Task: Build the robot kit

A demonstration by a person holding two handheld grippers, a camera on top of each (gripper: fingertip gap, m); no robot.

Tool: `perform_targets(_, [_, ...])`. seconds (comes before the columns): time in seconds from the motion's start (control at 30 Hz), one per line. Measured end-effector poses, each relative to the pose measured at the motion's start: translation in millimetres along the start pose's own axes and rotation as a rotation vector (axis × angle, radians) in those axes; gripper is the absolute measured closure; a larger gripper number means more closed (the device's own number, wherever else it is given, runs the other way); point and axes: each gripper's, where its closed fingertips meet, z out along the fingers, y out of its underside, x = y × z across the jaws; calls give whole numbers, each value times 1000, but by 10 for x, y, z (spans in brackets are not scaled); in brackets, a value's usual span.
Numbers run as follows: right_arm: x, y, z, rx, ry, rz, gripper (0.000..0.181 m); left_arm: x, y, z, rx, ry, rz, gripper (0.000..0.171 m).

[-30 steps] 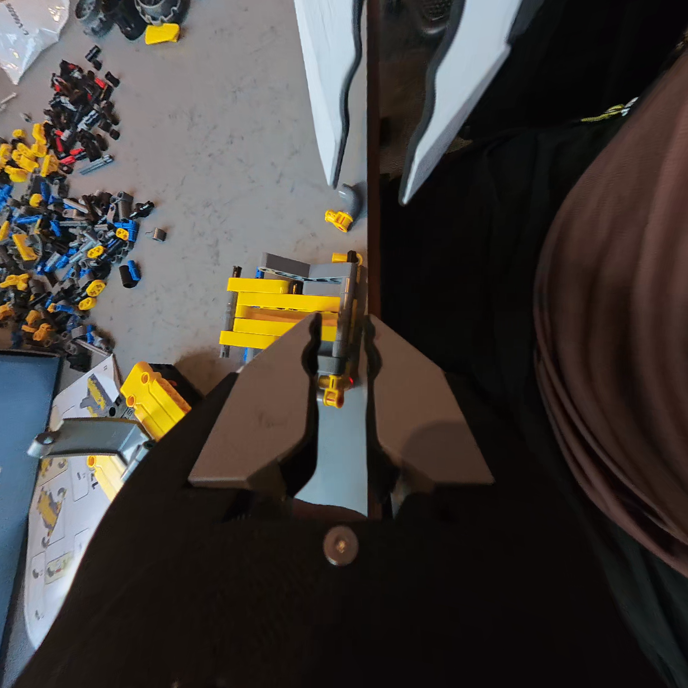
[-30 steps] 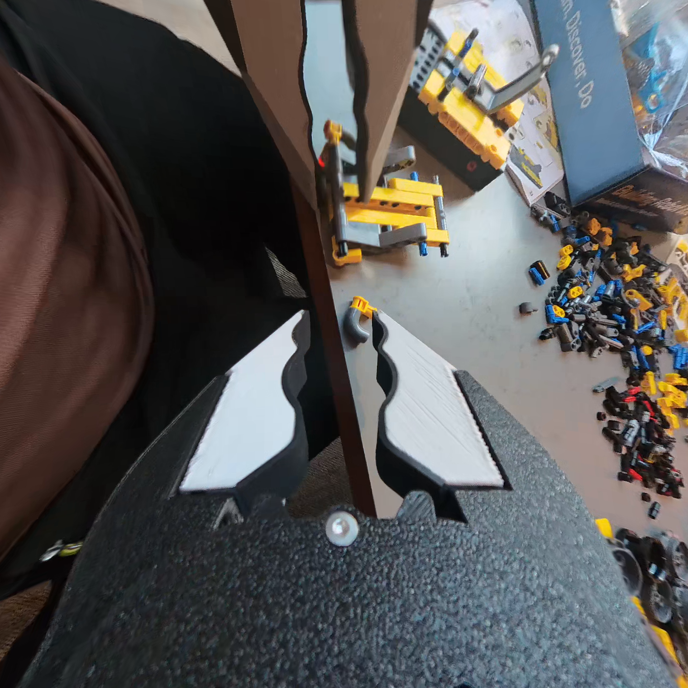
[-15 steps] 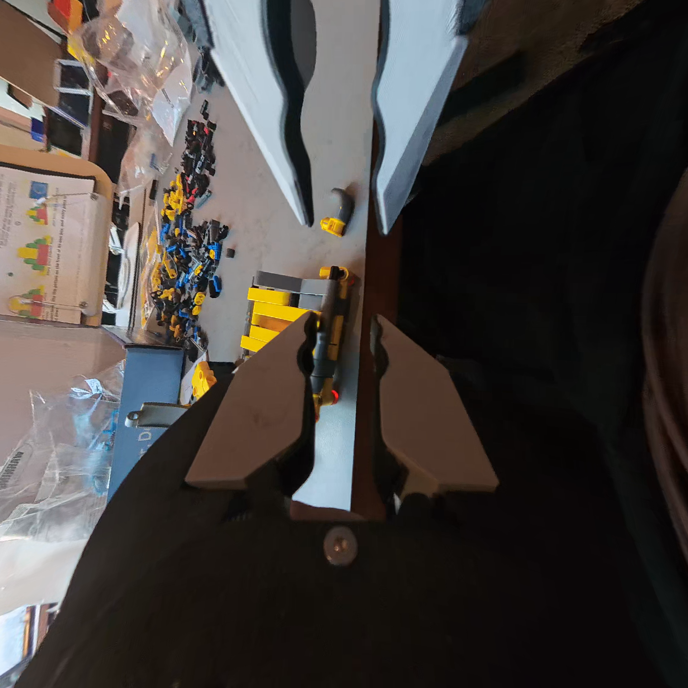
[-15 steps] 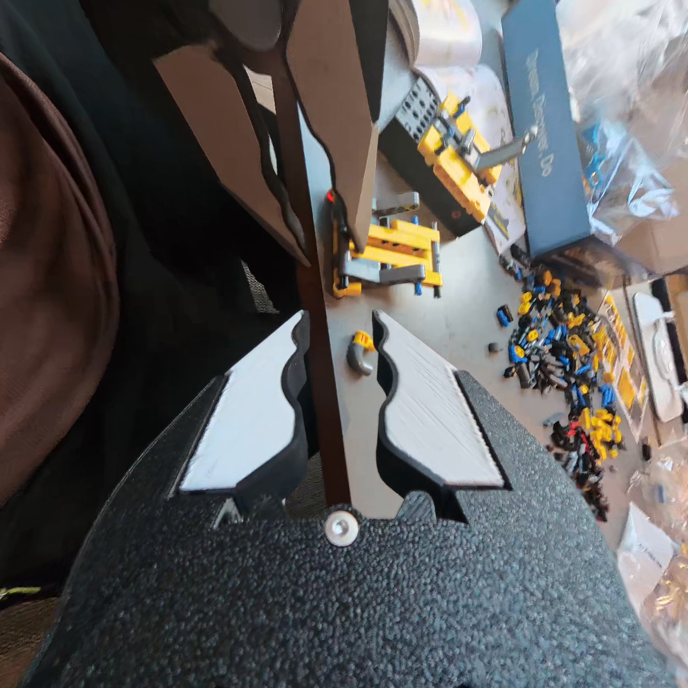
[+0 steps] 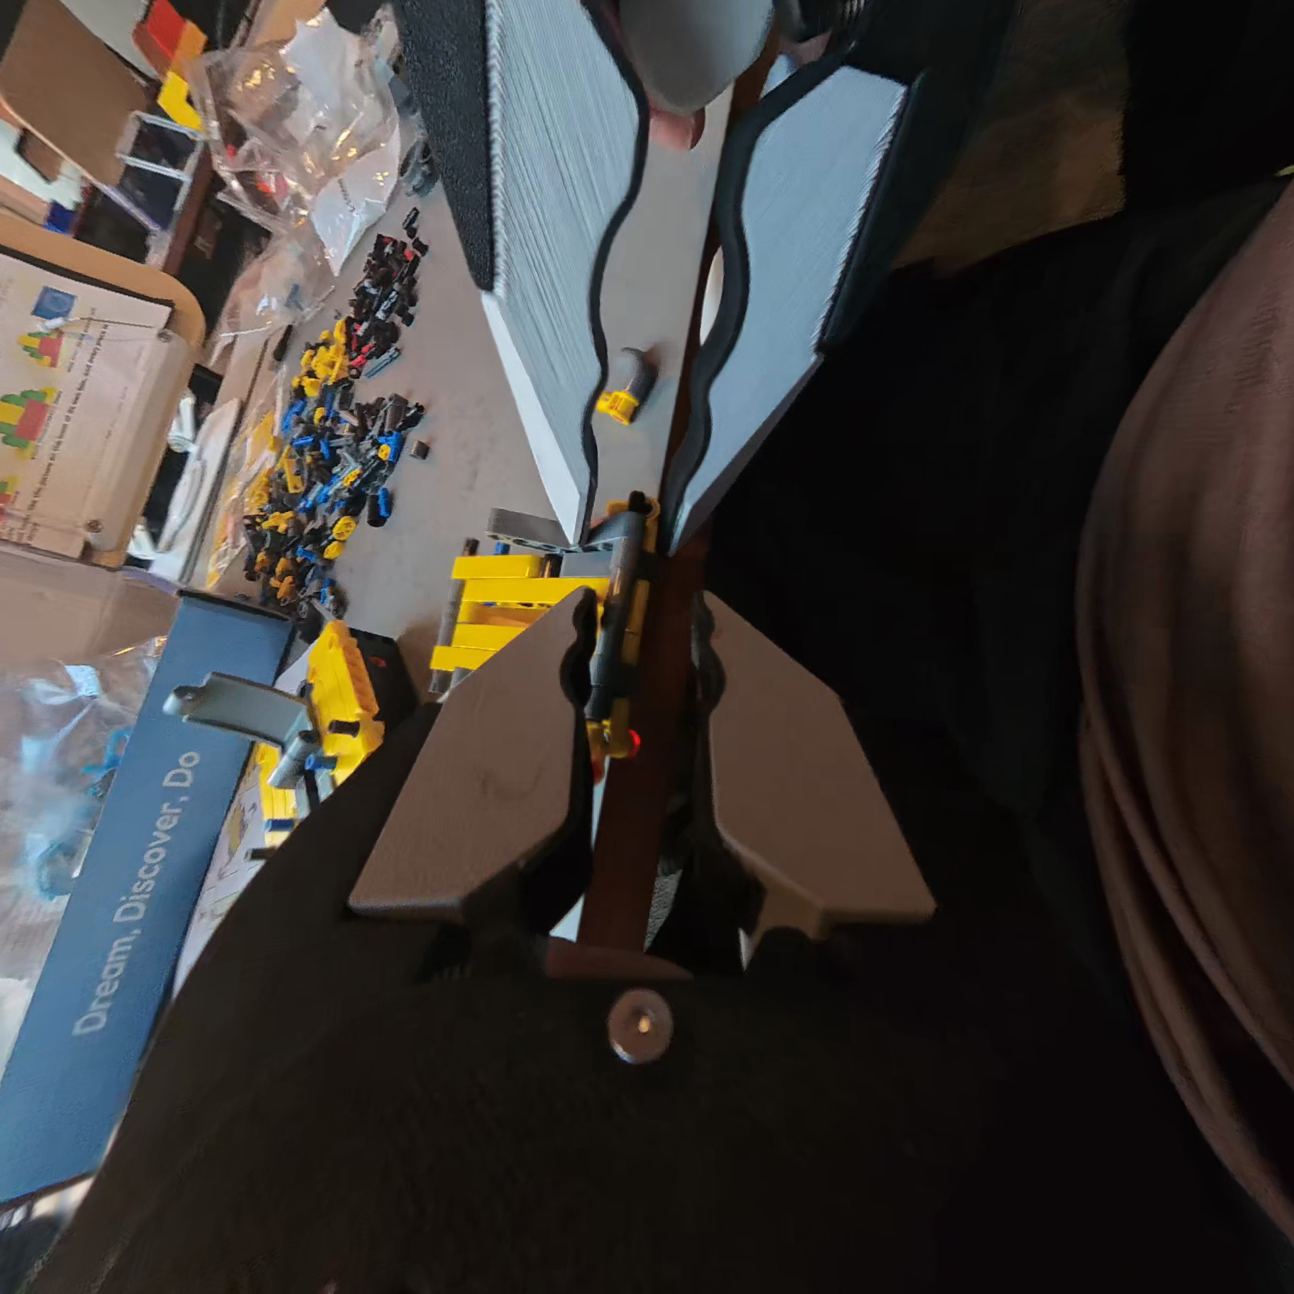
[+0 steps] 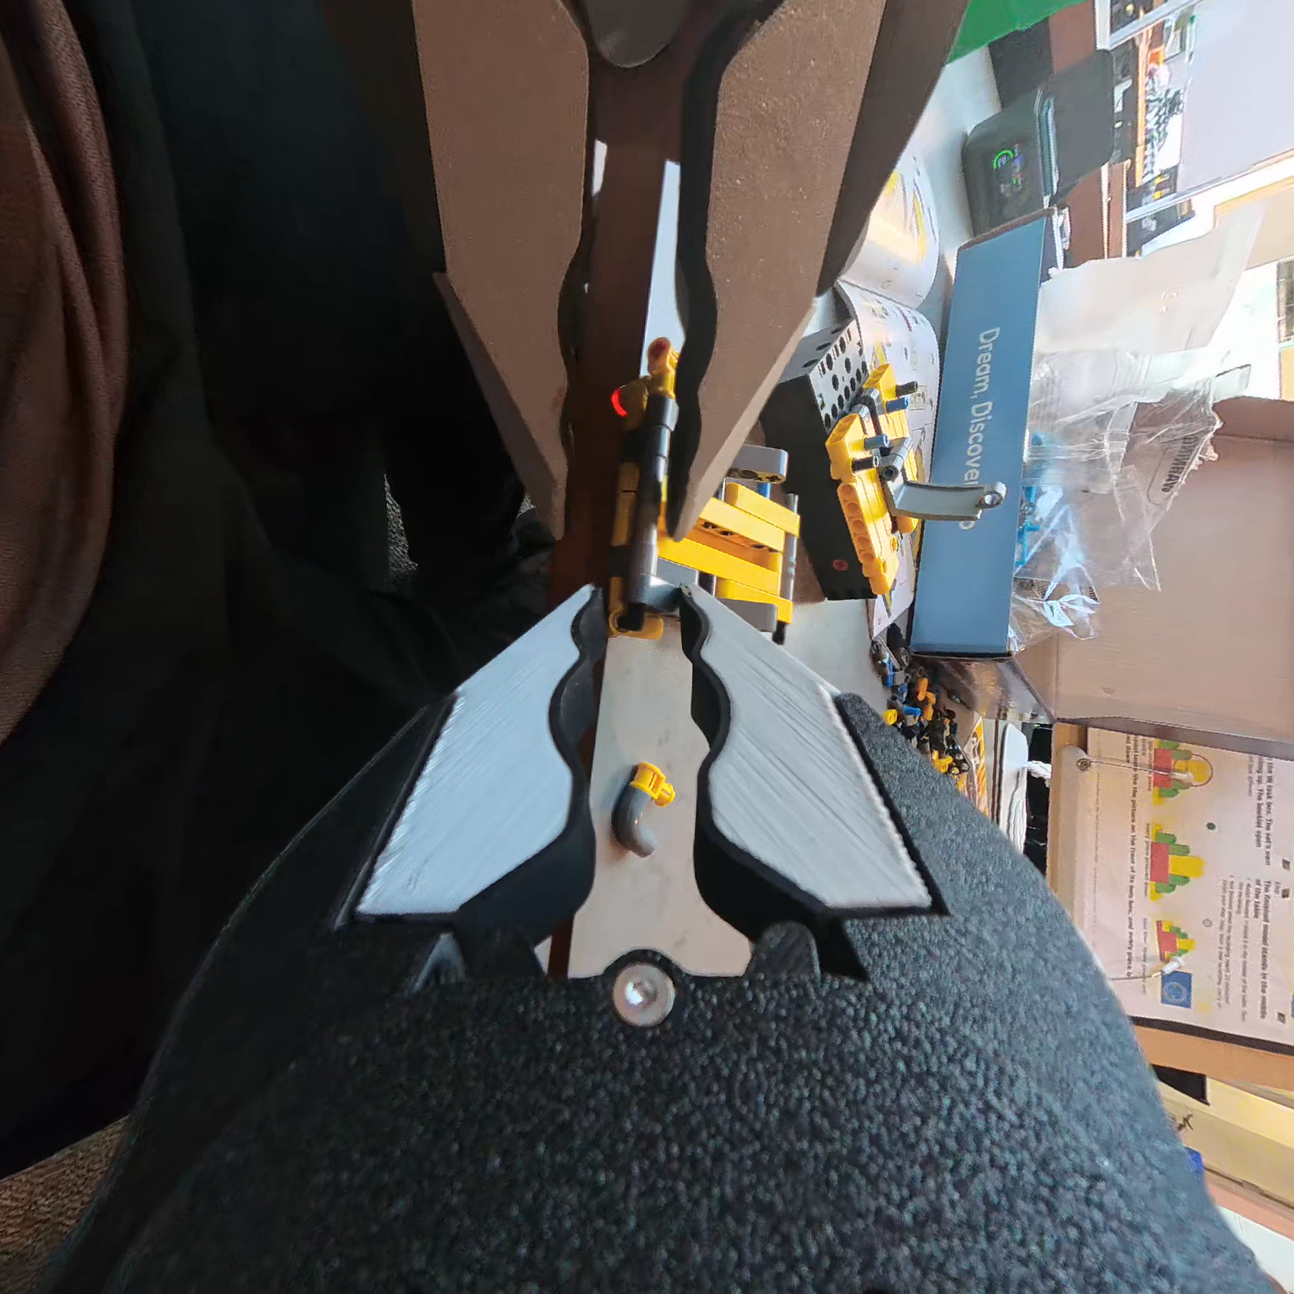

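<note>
A yellow and grey brick assembly (image 5: 518,595) lies at the near edge of the grey table (image 5: 476,434). My left gripper (image 5: 644,602), with brown-grey fingers, is open and straddles the assembly's dark axle side at the table edge. My right gripper (image 6: 638,594), with white fingers, is open and faces it, its tips at the opposite end of the assembly (image 6: 735,539). A small curved grey piece with a yellow connector (image 6: 641,805) lies on the table (image 6: 651,910) between the right fingers, untouched. It also shows in the left wrist view (image 5: 627,392). Each view shows the other gripper (image 5: 627,546) (image 6: 616,522) opposite.
A pile of small loose parts (image 5: 336,455) lies farther in. A black block with a yellow build and grey lever (image 5: 343,693) stands beside a blue box (image 5: 140,875). Clear plastic bags (image 5: 301,119) lie at the back. A person's brown and black clothing (image 5: 1190,630) is beyond the table edge. The tips of both grippers are at nearly the same place.
The right gripper has moved forward over the small grey piece until its tips reach the assembly. Both grippers have tilted lower towards the table. The assembly has stayed at the edge.
</note>
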Motion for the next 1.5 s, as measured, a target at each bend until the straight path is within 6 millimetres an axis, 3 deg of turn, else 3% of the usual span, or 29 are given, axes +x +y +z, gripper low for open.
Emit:
perform_targets(0.13, [10, -132, -38, 36, -40, 69, 163, -155, 34, -2, -108, -197, 221, 142])
perform_targets(0.2, [61, -225, -67, 66, -59, 129, 164, -184, 18, 0, -145, -247, 298, 154])
perform_targets(0.4, [146, -316, -166, 129, -122, 331, 161, -252, -36, -76, -126, -243, 202, 157])
perform_targets(0.47, [180, -232, -283, 148, -134, 446, 162, -283, -13, -111, -97, -216, 133, 158])
perform_targets(0.53, [190, 2, -368, 114, -127, 581, 157, -329, -49, -179, -35, -217, 113, 158])
perform_targets(0.63, [33, 346, -393, -8, -136, 701, 138, -392, -124, -263, 46, -229, 27, 157])
perform_targets(0.8, [-139, 530, -324, -159, -61, 518, 145, -438, -218, -345, 157, -236, -100, 158])
perform_targets(0.97, [-88, 553, -275, -184, -32, 443, 138, -424, -188, -404, 187, -226, -178, 158])
perform_targets(1.37, [-108, 575, -207, -245, 24, 322, 149, -357, -165, -399, 219, -188, -253, 157])
perform_targets(1.5, [-112, 501, -206, -233, 37, 276, 148, -354, -166, -400, 223, -184, -262, 157])
